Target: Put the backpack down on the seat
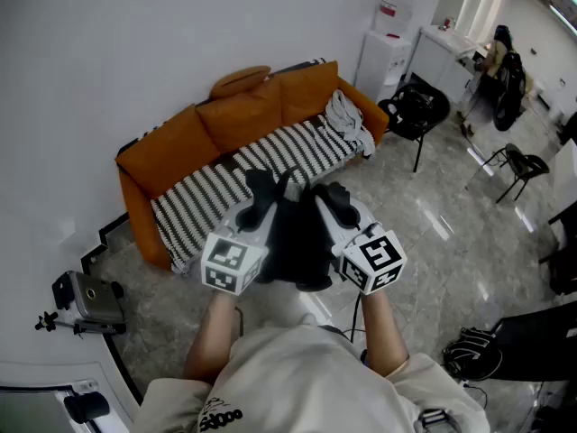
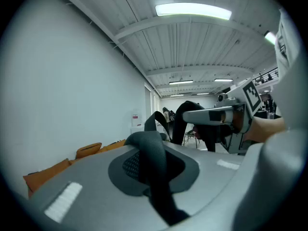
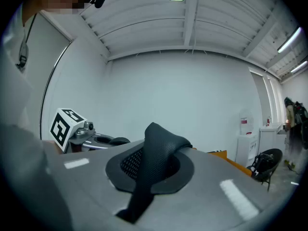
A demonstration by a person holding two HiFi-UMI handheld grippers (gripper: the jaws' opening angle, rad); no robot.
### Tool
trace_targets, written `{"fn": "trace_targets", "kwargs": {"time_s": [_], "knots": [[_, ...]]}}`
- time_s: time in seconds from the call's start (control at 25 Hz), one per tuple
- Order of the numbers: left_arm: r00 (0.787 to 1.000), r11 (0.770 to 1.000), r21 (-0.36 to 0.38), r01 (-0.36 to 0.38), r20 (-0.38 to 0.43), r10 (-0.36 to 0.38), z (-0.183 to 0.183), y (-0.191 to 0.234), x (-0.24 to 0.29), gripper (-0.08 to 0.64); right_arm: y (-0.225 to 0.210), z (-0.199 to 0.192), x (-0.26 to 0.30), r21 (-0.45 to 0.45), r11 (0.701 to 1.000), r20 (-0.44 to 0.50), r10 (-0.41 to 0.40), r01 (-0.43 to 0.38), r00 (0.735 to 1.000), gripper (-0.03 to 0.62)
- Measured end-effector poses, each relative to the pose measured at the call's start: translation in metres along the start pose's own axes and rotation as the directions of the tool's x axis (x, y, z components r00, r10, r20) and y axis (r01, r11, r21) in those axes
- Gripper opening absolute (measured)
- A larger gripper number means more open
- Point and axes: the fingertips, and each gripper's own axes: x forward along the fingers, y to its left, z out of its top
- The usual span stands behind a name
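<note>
A black backpack (image 1: pixel 298 240) hangs in the air between my two grippers, just in front of the person's chest. The left gripper (image 1: pixel 259 194) is shut on one padded black strap (image 2: pixel 153 163), which runs across its closed jaws. The right gripper (image 1: pixel 332 197) is shut on the other strap (image 3: pixel 155 159) in the same way. The two grippers are held close together, side by side, and each shows in the other's view. The orange sofa (image 1: pixel 171 139) stands ahead against the white wall, its seat under a black-and-white striped cover (image 1: pixel 212 188). The backpack's lower part is hidden behind the grippers.
A grey cloth (image 1: pixel 347 120) lies at the sofa's right end. A black chair (image 1: pixel 415 111) and a white water dispenser (image 1: pixel 381 50) stand right of it. A camera on a small tripod (image 1: pixel 84 301) sits on the floor at left, a black bag (image 1: pixel 472 350) at lower right.
</note>
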Motion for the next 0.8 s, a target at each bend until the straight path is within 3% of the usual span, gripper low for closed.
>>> {"fn": "trace_targets", "kwargs": {"time_s": [0.52,0.8], "knots": [[0.999,0.999,-0.028,-0.024,-0.023,0.023,-0.008,-0.01,0.036,0.032,-0.041,-0.014,0.002,0.056,0.998,0.014,0.031,-0.032,0.999,0.005],[0.998,0.997,-0.039,-0.061,-0.017,0.06,-0.001,-0.023,0.057,0.032,-0.063,-0.013,-0.009,0.088,0.991,0.025,0.096,-0.098,0.995,0.005]]}}
